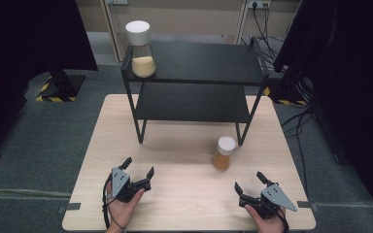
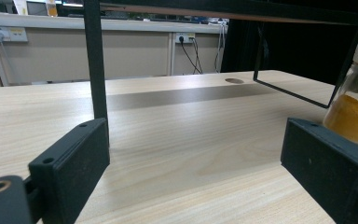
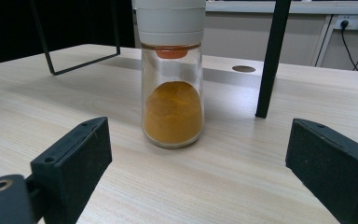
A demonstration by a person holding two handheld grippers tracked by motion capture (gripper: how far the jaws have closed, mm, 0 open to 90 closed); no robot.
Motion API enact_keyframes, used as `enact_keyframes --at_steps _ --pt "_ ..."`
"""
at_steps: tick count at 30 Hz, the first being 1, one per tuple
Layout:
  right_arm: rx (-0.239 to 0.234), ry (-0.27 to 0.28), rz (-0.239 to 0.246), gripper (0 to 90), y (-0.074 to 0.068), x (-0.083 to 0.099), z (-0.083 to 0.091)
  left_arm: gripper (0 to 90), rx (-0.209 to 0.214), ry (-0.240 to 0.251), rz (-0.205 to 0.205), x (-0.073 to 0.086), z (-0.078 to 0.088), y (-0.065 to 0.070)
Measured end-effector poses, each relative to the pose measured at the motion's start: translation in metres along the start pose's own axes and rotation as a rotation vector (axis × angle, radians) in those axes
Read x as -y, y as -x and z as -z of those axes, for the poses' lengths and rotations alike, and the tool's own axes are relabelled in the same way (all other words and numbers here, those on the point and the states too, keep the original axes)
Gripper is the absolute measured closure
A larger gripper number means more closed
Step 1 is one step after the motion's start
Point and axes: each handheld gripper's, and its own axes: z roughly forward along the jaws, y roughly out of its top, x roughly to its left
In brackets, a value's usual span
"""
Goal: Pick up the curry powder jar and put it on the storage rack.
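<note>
Left gripper sits on the table near its front edge, at about 7 o'clock of the tabletop, held in a hand. Jaws spread wide, nothing between them. In the left gripper view they frame bare wood, with a shelf leg straight ahead at 12 o'clock and a jar at the far right edge, about 3 o'clock.

Shelf is black, two-tier, standing on the back half of the table. Tall jar, white lid, pale powder, stands upright on the top tier at its left front corner, roughly 11 o'clock of the scene.

Small jar, white lid, orange powder, stands upright on the table just in front of the shelf's right front leg, touching neither gripper. It is right of table centre, at about 11 o'clock from the right gripper.

Right gripper is near the front edge at about 5 o'clock of the tabletop, held in a hand. Jaws wide apart, empty. In the right gripper view the small jar stands dead ahead at 12 o'clock, between the lines of the jaws but beyond their tips, no contact.
</note>
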Motion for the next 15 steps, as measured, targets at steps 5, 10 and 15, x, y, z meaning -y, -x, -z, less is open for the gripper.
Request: enact_keyframes --at_steps 5,10,15 --pt "-0.01 -0.012 0.007 7.1 0.001 -0.002 -0.001 7.4 0.01 -0.001 -0.006 0.0 0.0 -0.001" --pt "-0.013 -0.017 0.014 7.2 0.0 -0.004 -0.003 7.0 0.008 0.006 0.0 0.001 0.001 -0.002" --pt "-0.027 -0.001 0.033 7.3 -0.004 -0.017 -0.007 7.0 0.013 0.0 0.004 0.0 0.0 -0.003"
